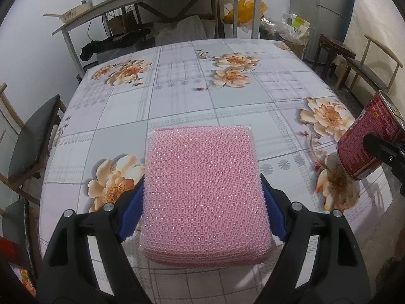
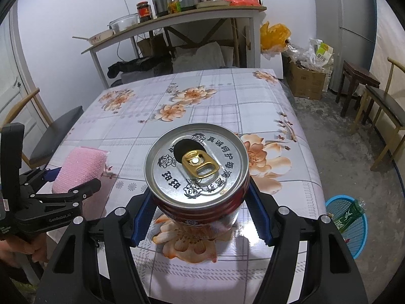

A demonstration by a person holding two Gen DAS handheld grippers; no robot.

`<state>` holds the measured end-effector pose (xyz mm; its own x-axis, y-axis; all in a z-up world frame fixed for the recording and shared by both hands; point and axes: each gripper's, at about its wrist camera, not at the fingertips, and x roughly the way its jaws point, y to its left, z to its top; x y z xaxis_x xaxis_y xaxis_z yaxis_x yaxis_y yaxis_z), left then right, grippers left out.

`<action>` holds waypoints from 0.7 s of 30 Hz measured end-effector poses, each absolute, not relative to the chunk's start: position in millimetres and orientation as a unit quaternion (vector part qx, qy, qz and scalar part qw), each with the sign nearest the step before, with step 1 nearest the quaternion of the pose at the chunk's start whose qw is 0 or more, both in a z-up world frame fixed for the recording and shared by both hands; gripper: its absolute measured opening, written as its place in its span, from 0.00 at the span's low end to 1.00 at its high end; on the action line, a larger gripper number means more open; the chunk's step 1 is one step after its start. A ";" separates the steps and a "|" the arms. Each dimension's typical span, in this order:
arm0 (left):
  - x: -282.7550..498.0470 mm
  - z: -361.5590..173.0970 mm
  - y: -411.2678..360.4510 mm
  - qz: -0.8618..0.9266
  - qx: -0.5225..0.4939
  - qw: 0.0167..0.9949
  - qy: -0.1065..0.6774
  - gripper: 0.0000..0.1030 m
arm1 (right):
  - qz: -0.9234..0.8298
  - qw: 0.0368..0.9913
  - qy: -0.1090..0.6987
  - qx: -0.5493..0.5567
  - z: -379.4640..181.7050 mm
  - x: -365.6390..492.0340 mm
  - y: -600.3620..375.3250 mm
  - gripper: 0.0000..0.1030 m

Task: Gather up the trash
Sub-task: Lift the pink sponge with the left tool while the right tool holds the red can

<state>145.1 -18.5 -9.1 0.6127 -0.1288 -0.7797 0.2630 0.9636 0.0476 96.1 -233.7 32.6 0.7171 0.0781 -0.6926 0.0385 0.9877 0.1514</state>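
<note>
A pink mesh scouring sponge [image 1: 202, 190] fills the middle of the left wrist view. My left gripper [image 1: 203, 204] is shut on it, its blue pads [image 1: 131, 215] pressing both side edges, just above the flowered tablecloth [image 1: 202, 76]. In the right wrist view my right gripper [image 2: 200, 202] is shut on a red drink can [image 2: 197, 167] with a silver top, gold tab and open mouth. The can [image 1: 367, 139] hangs tilted over the table's right edge. The sponge [image 2: 81, 167] and the left gripper [image 2: 71, 185] appear at the left.
A blue mesh basket [image 2: 354, 238] holding a green bottle [image 2: 350, 212] stands on the floor right of the table. Chairs [image 1: 33, 136] [image 2: 387, 106] flank the table. Behind it are a cluttered shelf [image 2: 177, 20], bags and a cardboard box [image 2: 306, 81].
</note>
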 end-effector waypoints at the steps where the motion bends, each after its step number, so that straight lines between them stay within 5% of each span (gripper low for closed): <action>1: 144.4 -8.0 -19.9 -0.111 0.079 0.895 0.425 0.75 | 0.009 0.924 0.374 0.080 33.5 94.7 -236.1 0.63; 21: 131.1 -2.2 -58.5 -0.167 0.073 0.886 0.426 0.75 | -0.012 0.924 0.369 0.100 34.7 81.7 -258.8 0.63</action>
<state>131.1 -58.5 -2.2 0.5814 -0.2328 -0.7796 0.3579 0.9337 -0.0119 81.7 -258.8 34.7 0.7274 0.0525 -0.6842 0.0954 0.9796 0.1766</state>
